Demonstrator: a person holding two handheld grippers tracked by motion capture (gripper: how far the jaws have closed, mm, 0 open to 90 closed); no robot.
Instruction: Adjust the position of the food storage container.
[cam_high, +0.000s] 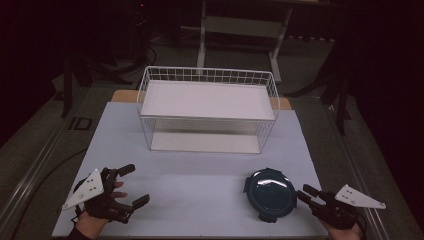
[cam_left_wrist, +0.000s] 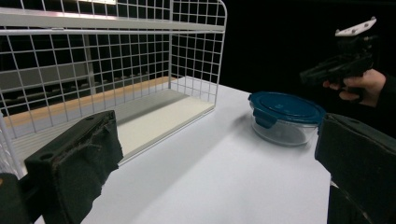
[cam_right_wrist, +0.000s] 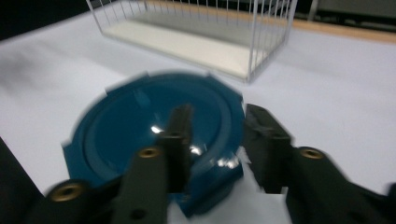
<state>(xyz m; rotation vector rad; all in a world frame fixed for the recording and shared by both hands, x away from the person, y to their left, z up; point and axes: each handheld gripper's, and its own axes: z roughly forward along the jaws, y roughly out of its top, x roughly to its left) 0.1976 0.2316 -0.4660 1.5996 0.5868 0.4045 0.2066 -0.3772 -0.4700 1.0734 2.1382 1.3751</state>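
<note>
**A:** Where's the container (cam_high: 270, 194) sitting?

**B:** On the tabletop (cam_high: 200, 180), in front of the wire rack (cam_high: 207, 107) and off toward that rack's right end, well apart from it. It's round and clear-bodied, with a dark blue lid whose clip tabs stick out around the rim.

**A:** And the right claw (cam_high: 306, 193)?

**B:** Right at the container's near-right edge. In the right gripper view one jaw lies over the lid and the other stands just outside the rim, so the rim is between them. They're partly open, and I'd say they haven't pinched yet; the picture is blurred, so contact is hard to tell.

**A:** How should the grip go?

**B:** My judgement: settle the claw first, then bite the rim squarely between two clip tabs, with the inner jaw flat on the lid. A glossy lid and a one-sided hold could let the container tilt or slip, so lift it slowly and level.

**A:** The left claw (cam_high: 131, 185)?

**B:** Wide open with nothing in it, held above the tabletop in front of the rack's left end, far from the container.

**A:** Anything in the way?

**B:** The tabletop between container and rack is bare. The rack itself is the concern: its upper shelf and wire sides leave a low front opening, so a container headed for the bottom shelf needs a low, straight path.
</note>
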